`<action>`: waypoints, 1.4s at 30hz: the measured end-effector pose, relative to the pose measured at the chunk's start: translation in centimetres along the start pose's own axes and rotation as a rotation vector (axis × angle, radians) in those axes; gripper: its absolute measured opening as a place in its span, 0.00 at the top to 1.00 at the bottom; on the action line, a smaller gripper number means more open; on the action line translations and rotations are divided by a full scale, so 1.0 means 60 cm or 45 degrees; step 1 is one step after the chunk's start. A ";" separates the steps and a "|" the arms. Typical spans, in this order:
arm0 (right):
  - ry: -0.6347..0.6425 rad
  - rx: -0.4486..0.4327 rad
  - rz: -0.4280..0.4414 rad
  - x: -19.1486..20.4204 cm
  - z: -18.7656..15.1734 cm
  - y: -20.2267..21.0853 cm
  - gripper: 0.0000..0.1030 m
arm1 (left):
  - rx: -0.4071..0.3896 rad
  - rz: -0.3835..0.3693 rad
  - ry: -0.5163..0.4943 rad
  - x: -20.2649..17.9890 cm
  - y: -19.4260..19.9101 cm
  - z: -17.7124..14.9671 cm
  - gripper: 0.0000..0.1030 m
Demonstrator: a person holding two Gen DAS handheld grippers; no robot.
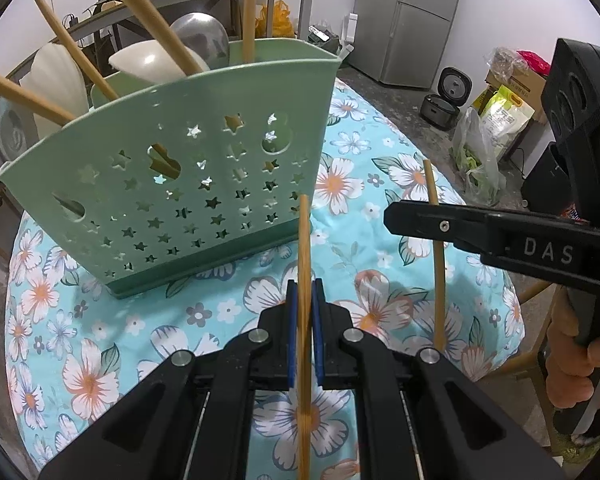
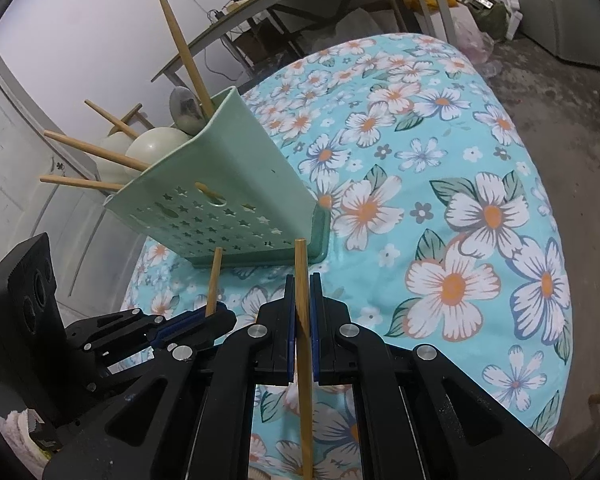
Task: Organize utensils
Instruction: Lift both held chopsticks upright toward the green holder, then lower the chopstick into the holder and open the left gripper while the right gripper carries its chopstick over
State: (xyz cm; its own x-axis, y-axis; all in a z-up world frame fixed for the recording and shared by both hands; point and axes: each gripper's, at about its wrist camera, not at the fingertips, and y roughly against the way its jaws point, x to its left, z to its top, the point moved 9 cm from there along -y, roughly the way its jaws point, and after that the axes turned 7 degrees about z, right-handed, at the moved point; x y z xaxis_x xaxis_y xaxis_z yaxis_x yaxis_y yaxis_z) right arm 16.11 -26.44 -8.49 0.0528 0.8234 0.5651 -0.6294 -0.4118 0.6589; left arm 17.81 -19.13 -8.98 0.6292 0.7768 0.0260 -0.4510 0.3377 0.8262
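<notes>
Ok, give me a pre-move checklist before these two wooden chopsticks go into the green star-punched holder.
1. Left gripper shut on its wooden chopstick: ok, the blue pads clamp the stick.
2. Right gripper shut on the other wooden chopstick: ok.
3. Green star-punched plastic holder upright on the floral tablecloth: ok.
4. Room at the holder's open top: cannot tell; other bamboo chopsticks, pale spoons and a metal spoon already lean out of it.
5. The two grippers apart from each other: ok, a gap shows in both views.
6. Both chopstick tips above the holder's rim: not ok, they sit in front of its wall.
</notes>
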 end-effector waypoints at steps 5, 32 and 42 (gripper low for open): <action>0.007 -0.004 0.006 0.005 0.001 0.001 0.96 | -0.005 0.003 -0.004 0.000 0.003 0.000 0.94; -0.009 -0.019 0.031 0.002 0.015 -0.004 0.96 | -0.566 -0.243 0.438 0.220 0.316 0.163 0.94; -0.019 -0.024 0.040 -0.002 0.021 -0.003 0.96 | -0.785 -0.118 0.476 0.291 0.391 0.224 0.94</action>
State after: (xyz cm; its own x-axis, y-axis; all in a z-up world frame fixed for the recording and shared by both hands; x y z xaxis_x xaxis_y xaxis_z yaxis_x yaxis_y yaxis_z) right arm 17.21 -26.97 -8.07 0.0442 0.8041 0.5928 -0.6453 -0.4300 0.6314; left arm 26.72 -4.80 18.43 0.4734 0.8230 -0.3139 -0.7504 0.5634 0.3456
